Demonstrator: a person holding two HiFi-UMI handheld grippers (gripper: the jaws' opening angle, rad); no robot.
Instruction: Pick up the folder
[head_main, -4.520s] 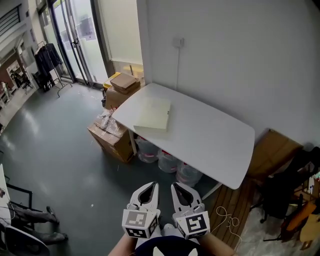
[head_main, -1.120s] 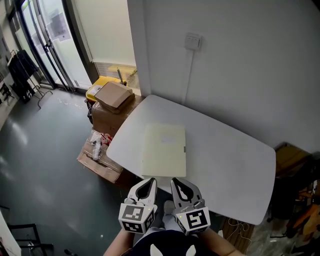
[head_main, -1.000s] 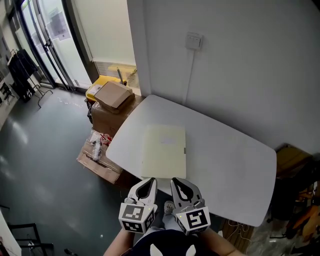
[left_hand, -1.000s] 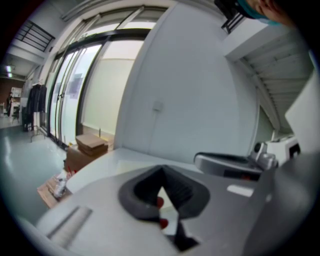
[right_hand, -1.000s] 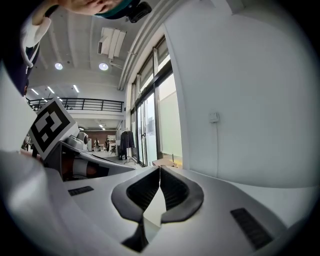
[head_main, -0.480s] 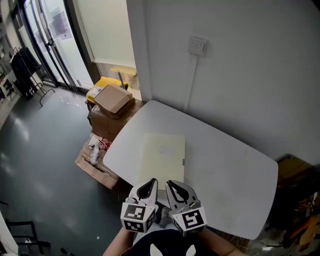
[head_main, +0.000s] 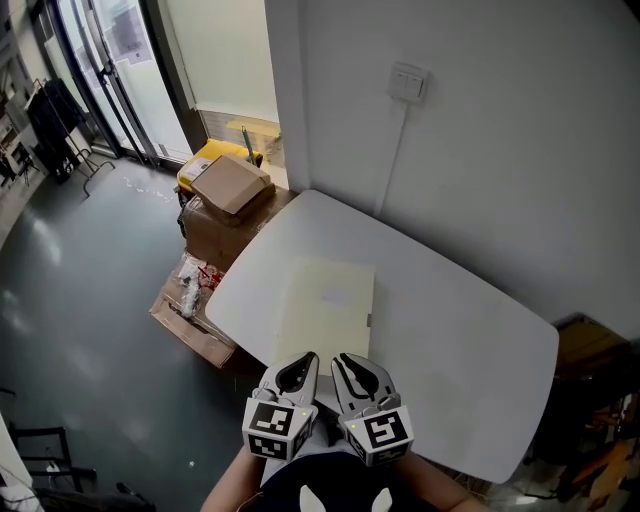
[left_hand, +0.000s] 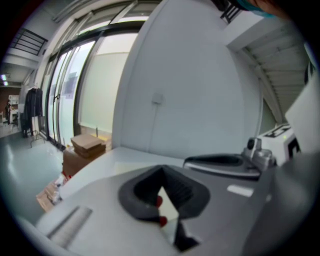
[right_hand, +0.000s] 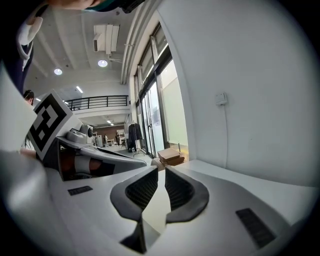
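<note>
A pale cream folder (head_main: 326, 308) lies flat on the white table (head_main: 450, 330), near its front left edge. Both grippers hover side by side just short of the folder's near edge, above the table's front rim, and point toward it. My left gripper (head_main: 300, 368) is shut with nothing between its jaws, and my right gripper (head_main: 349, 366) is likewise shut and empty. In the left gripper view the closed jaws (left_hand: 161, 172) fill the foreground with the table (left_hand: 125, 155) beyond. In the right gripper view the jaws (right_hand: 161, 174) show only a thin slit over the table (right_hand: 225, 172).
Cardboard boxes (head_main: 228, 188) and a yellow crate (head_main: 205, 160) stand on the floor off the table's left end, with packets (head_main: 190, 283) below them. A wall with a switch (head_main: 408, 82) runs behind the table. Glass doors (head_main: 120, 60) are at the far left.
The view has closed in on the table from well back on the floor. Over the last second both grippers crept forward and slightly down toward the folder's near edge, jaws staying shut.
</note>
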